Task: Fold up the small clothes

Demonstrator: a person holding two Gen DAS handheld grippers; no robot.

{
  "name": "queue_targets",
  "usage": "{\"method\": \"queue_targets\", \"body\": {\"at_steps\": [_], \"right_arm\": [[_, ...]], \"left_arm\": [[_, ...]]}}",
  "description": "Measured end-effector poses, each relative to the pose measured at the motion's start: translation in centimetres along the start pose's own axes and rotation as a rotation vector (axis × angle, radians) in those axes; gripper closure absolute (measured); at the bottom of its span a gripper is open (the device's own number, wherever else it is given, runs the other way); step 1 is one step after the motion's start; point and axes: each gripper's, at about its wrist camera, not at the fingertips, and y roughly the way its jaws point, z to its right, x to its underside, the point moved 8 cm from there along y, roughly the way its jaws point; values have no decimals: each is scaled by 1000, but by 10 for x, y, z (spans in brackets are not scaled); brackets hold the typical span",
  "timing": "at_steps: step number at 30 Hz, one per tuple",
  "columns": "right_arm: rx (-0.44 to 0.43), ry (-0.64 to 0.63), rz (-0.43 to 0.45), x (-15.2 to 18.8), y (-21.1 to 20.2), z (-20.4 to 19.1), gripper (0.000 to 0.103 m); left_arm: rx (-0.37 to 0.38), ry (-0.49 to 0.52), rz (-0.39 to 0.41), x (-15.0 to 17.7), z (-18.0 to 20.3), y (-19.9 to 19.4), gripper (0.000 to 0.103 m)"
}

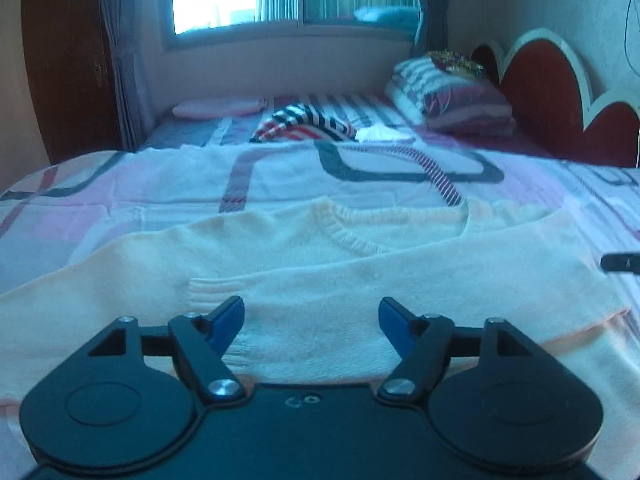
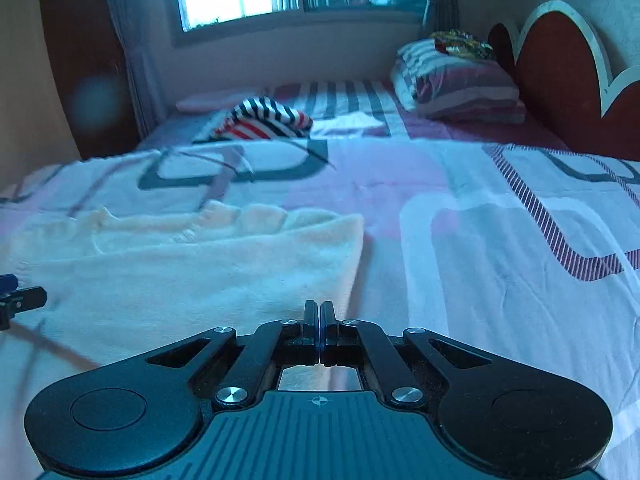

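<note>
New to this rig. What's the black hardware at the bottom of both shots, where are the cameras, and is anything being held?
No robot arm here: a person carries a two-finger gripper in each hand, each with a fisheye camera looking along its fingers. The left wrist view shows the left gripper, blue-tipped fingers spread open, holding nothing, above a cream knitted sweater spread on the pink-and-white patterned bedspread. The right wrist view shows the right gripper, jaws pressed together at the sweater's right edge; whether fabric is pinched is unclear. Farther back lie a folded red, white and navy striped garment and a striped pillow.
</note>
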Motion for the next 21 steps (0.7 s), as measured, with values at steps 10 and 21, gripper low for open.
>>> {"method": "queue_targets", "body": {"at_steps": [10, 21], "right_arm": [[56, -49, -29, 33, -4, -3, 103], [70, 40, -19, 39, -25, 12, 103]], "left_arm": [[-7, -15, -69, 24, -8, 9, 26], [-53, -60, -51, 38, -51, -28, 22]]}}
